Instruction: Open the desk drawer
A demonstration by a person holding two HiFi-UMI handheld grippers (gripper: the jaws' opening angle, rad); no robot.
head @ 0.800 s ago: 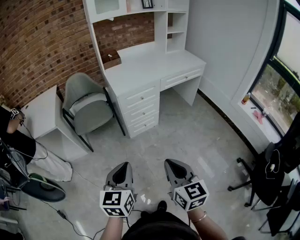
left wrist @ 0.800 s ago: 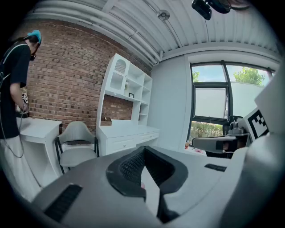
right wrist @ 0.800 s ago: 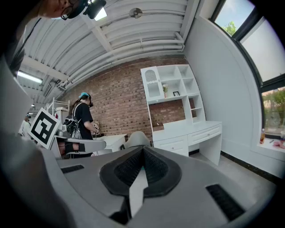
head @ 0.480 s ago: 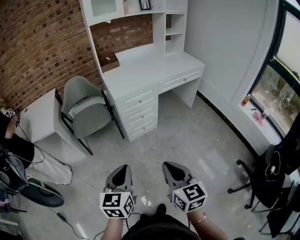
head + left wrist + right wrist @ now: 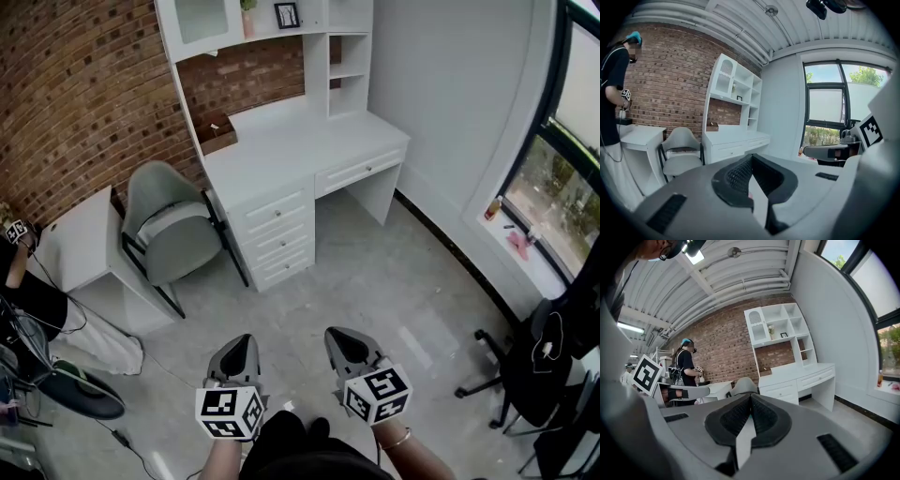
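A white desk [image 5: 300, 150] with a shelf unit stands against the brick wall, far ahead of me. It has a stack of three drawers [image 5: 275, 232] on its left side and one wide flat drawer [image 5: 361, 171] under the top; all are closed. The desk also shows in the left gripper view [image 5: 736, 143] and the right gripper view [image 5: 801, 376]. My left gripper [image 5: 241, 349] and right gripper [image 5: 339, 340] are held side by side low in the head view, well short of the desk. Both have jaws pressed together with nothing between them.
A grey chair [image 5: 173, 220] stands left of the desk, beside a low white table [image 5: 80, 234]. A person [image 5: 686, 369] stands at the left by that table. A black office chair [image 5: 539, 356] and a window sill [image 5: 511, 230] lie to the right. Cables trail on the floor [image 5: 131, 431].
The head view has tilted up a little, so the desk sits slightly lower in frame and more of the upper shelf shows. Both grippers stay shut and side by side.
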